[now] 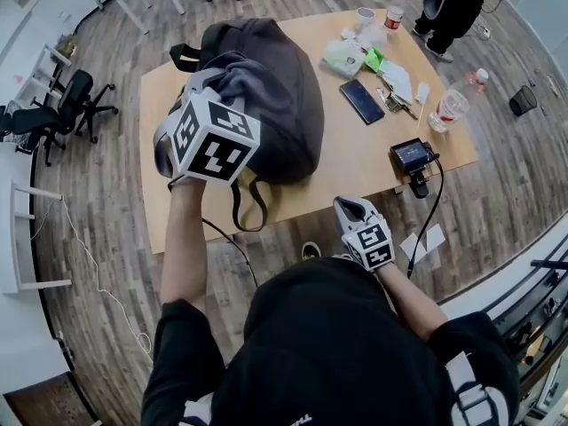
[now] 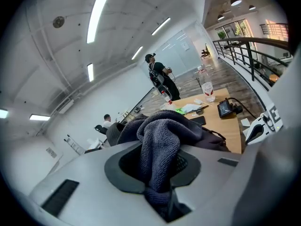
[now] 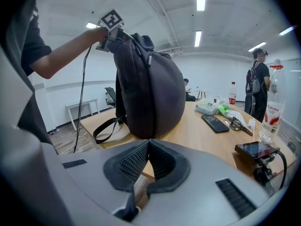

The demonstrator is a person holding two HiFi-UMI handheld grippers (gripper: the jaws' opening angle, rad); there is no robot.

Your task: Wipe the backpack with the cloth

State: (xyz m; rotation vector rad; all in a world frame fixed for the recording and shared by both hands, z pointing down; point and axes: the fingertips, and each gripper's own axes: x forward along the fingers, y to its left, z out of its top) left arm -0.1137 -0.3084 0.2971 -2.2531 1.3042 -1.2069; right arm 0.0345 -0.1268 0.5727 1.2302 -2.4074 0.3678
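On the pale wooden table (image 1: 355, 171) stands a dark, rounded backpack (image 1: 288, 105) of smooth fabric, one strap loop hanging over the near edge. At its top, the left gripper (image 2: 160, 171) is clamped on a bunched grey cloth (image 2: 162, 135) with a looped, towel-like nap that lies against the bag. The cloth's lower end vanishes between the jaws, and in the head view the marker cube covers those jaws. The right gripper (image 3: 147, 145) hangs off the table edge, its ribbed black pads pressed together with nothing between them.
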